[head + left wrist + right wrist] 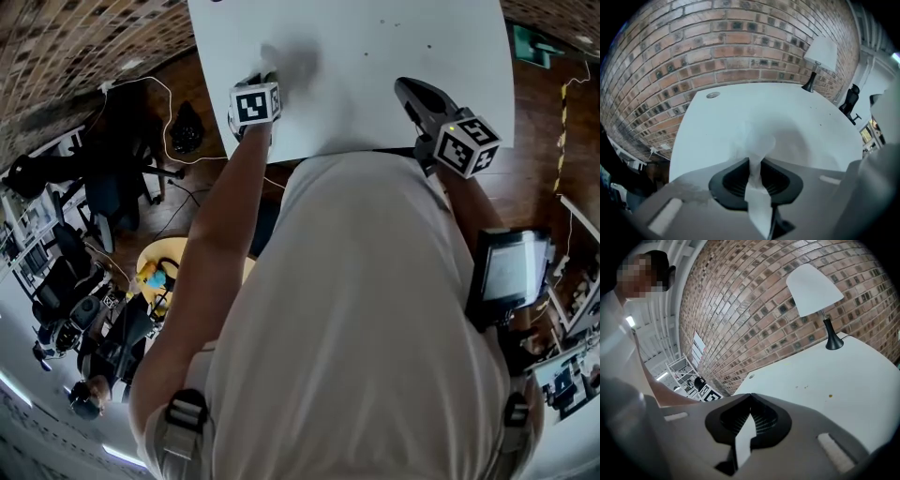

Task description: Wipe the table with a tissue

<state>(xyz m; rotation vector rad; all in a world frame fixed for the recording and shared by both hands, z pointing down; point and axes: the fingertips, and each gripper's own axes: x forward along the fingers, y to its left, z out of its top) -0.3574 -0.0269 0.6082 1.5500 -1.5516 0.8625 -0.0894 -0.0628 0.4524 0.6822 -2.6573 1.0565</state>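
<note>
The tissue (758, 146) is lying bunched on the white bench (801, 112), close to its near left corner. The left tool (756, 165) is clamping it, its jaws pinching a narrow twist of the paper (a loose strip is trailing back between them). The left arm is reaching forward, with the tool angling steeply down onto the surface. The right tool (751, 401) is hovering over the bench's near right edge, jaws together and empty, pointing shallowly ahead.
</note>
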